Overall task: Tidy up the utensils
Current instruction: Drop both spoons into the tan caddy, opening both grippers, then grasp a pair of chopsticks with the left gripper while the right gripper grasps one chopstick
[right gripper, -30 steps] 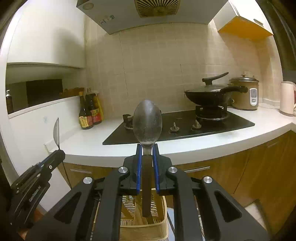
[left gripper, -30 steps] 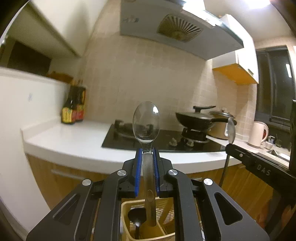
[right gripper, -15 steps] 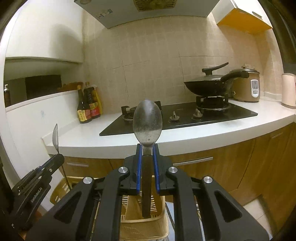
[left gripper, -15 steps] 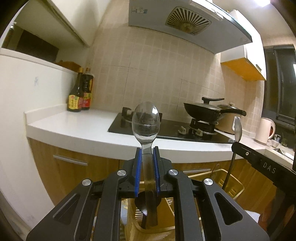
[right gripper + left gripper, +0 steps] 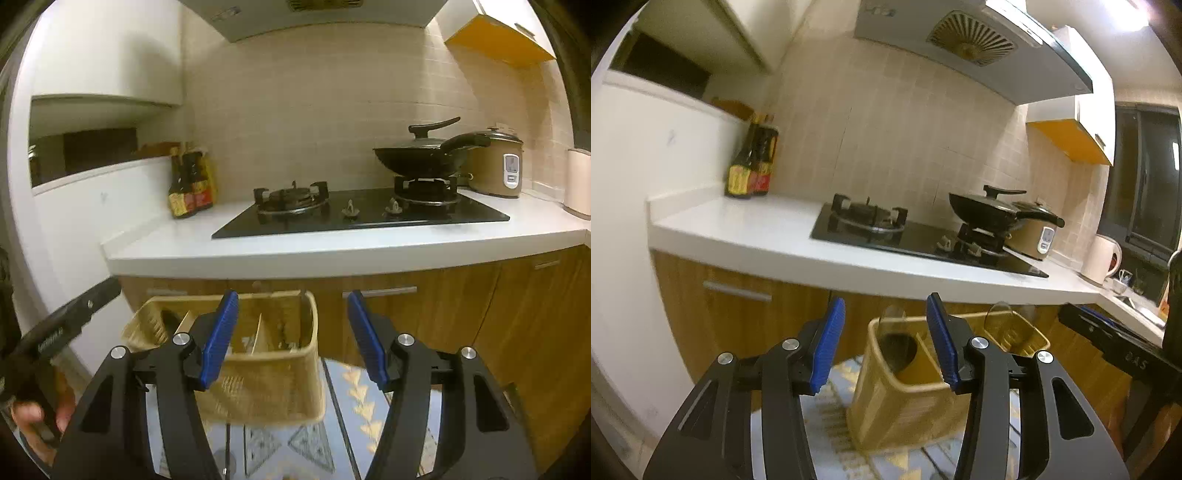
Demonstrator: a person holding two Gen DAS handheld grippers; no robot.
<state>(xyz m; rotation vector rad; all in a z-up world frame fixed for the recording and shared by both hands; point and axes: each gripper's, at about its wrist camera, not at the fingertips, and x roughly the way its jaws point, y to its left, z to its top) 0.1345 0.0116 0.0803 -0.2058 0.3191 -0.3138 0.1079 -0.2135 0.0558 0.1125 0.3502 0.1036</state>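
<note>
A yellow slotted utensil basket (image 5: 905,402) with compartments stands on a patterned cloth below both grippers; it also shows in the right wrist view (image 5: 266,387). My left gripper (image 5: 886,347) is open and empty above it. A spoon (image 5: 895,339) stands bowl-up in the basket's left compartment, and another spoon (image 5: 999,317) stands in the right end. My right gripper (image 5: 293,338) is open and empty above the basket's right part. A spoon handle (image 5: 303,317) stands in the right compartment there.
A white counter (image 5: 332,243) with a black gas hob (image 5: 354,214), a wok (image 5: 421,158), a rice cooker (image 5: 495,166) and sauce bottles (image 5: 190,184) lies behind. Wooden cabinet fronts (image 5: 480,314) stand below. The other gripper (image 5: 62,332) shows at left.
Both grippers opened and let go of their spoons, which now stand in the basket. Both grippers have tilted downward, bringing the basket into view.
</note>
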